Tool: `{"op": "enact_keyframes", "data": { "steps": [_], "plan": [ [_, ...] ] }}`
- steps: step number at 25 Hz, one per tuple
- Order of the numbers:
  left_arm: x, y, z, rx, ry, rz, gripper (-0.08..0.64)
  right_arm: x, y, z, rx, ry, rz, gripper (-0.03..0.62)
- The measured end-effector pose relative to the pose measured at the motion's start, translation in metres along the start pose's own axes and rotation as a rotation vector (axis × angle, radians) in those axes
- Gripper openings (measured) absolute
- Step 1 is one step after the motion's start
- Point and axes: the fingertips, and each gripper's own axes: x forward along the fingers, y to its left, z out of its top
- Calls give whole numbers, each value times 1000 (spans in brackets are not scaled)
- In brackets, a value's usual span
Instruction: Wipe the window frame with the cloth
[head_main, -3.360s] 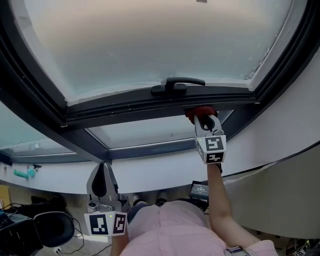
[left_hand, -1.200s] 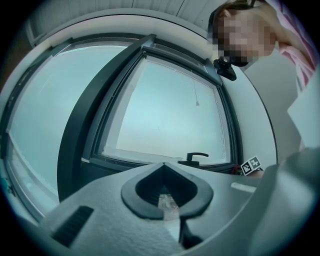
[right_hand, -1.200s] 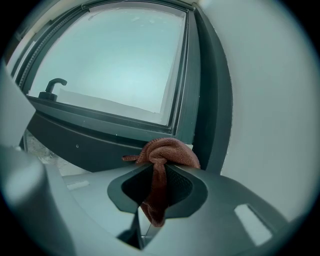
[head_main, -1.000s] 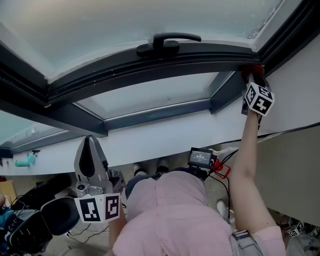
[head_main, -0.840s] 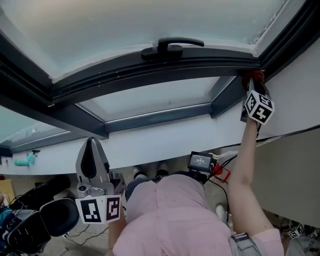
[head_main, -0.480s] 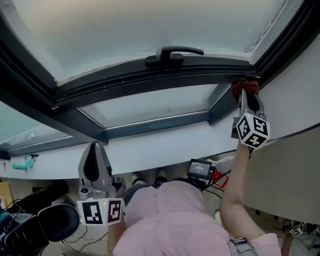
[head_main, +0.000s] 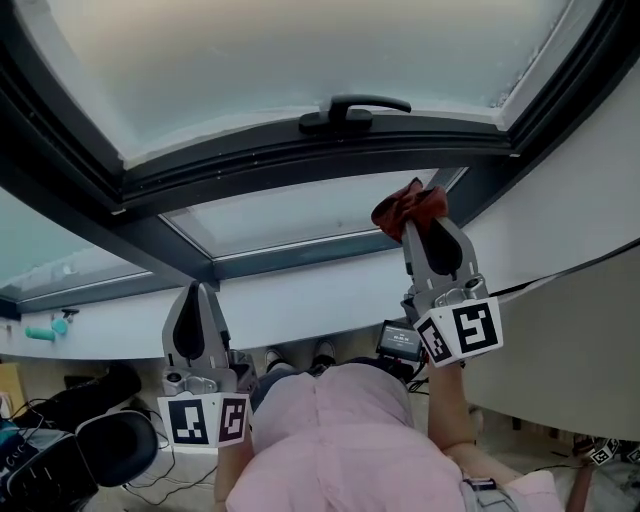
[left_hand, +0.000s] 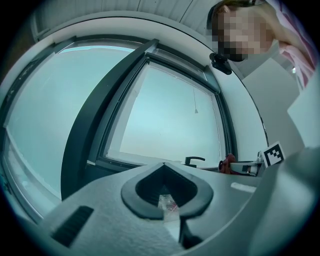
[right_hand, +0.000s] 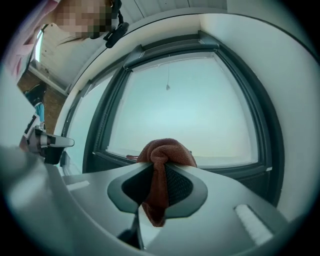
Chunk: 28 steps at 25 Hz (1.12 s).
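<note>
My right gripper (head_main: 425, 222) is shut on a red-brown cloth (head_main: 410, 204), which bunches out past the jaw tips. It is held in the air in front of the lower pane, back from the dark window frame (head_main: 300, 160). In the right gripper view the cloth (right_hand: 165, 152) sits pinched in the right gripper (right_hand: 162, 169), with the frame (right_hand: 100, 131) some way ahead. My left gripper (head_main: 197, 292) hangs low at the left, shut on nothing. In its own view the left gripper (left_hand: 164, 165) points at the frame (left_hand: 95, 130).
A black handle (head_main: 355, 108) sits on the frame's middle rail. A white sill (head_main: 300, 300) runs below the window and a white wall (head_main: 585, 190) stands at the right. A small screen device (head_main: 403, 342) and a black chair (head_main: 110, 450) are below.
My right gripper with the cloth has left the frame's right corner, moving left, down and back toward me. The left gripper has hardly moved.
</note>
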Motion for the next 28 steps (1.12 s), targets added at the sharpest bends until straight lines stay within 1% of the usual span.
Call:
{"op": "enact_keyframes", "data": {
  "steps": [4,8,10,21,28],
  "plan": [
    [-1,1,-6,18,16,4,-5,0,35,-18,34,44,58,69],
    [-2,-1,-13,97,31,12,-5,-5,59,-35,35,91,101,70],
    [-2,-1,-14,121,34,12,-5,-8,65,-38,38,101,110,69],
    [1,-10,-16,107,32,-17,-5,-14,71,-35,49,100,116,69],
    [1,-13,-17,108,32,-15,-5,-14,71,-40,22,127,123,67]
  ]
}}
